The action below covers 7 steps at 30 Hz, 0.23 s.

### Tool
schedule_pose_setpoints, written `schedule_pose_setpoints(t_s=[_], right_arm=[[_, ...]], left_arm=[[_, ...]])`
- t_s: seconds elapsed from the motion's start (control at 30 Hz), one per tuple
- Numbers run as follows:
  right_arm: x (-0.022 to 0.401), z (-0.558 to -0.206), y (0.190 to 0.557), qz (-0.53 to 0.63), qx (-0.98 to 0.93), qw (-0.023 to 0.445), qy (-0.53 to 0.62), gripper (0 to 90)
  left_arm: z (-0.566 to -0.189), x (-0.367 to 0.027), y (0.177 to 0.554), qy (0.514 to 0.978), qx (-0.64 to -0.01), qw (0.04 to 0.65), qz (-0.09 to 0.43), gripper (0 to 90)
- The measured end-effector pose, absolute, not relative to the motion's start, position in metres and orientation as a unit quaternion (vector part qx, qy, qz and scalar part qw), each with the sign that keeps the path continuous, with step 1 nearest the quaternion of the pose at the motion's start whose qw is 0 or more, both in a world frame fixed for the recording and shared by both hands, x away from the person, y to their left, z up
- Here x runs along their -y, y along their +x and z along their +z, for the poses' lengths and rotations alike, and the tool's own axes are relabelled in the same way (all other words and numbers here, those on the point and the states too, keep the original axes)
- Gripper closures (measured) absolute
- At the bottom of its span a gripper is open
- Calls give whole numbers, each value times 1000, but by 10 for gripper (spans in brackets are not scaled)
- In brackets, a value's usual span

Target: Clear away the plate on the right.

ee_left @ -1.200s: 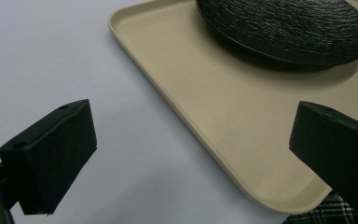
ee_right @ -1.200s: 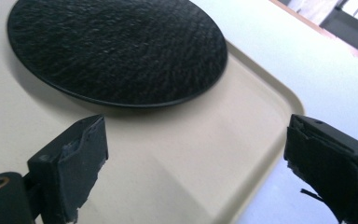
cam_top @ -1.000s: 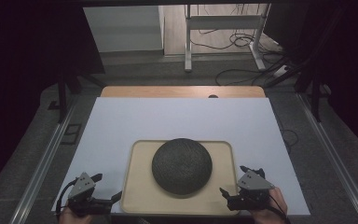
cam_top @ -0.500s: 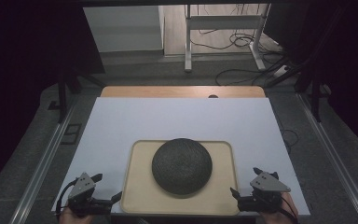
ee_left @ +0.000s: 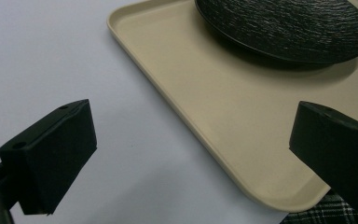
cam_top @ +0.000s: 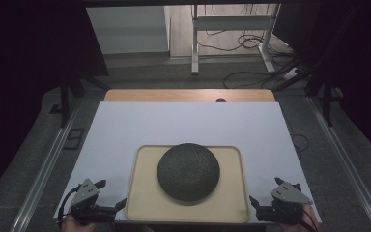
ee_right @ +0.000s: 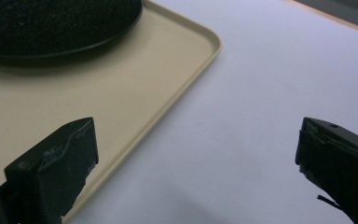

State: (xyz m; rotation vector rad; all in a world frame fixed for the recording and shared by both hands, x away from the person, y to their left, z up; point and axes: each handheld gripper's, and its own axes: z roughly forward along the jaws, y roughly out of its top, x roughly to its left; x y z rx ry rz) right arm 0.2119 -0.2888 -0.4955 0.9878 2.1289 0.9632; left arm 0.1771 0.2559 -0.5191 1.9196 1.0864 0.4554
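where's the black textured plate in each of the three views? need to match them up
High view: the round black textured plate sits mid-frame near the bottom, on the beige rectangular plastic tray.
Left gripper view: top right, partly cut by the frame edge.
Right gripper view: top left, also cut by the edge.
Shared landmark: the tray's raised rim on the white tabletop.

A wooden desk [cam_top: 188, 94] carries a white sheet [cam_top: 183, 125]; on the sheet's near part lies a beige tray [cam_top: 145, 203] bearing a dark dome-shaped plate [cam_top: 188, 171]
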Motion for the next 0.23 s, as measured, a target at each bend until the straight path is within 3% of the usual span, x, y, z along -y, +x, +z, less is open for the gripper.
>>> schedule_pose_setpoints(t_s=[0.23], right_arm=[[291,-499,210,352,-807,293,373,0]], left_arm=[[-519,-256,177,768,-437,430,184,3]])
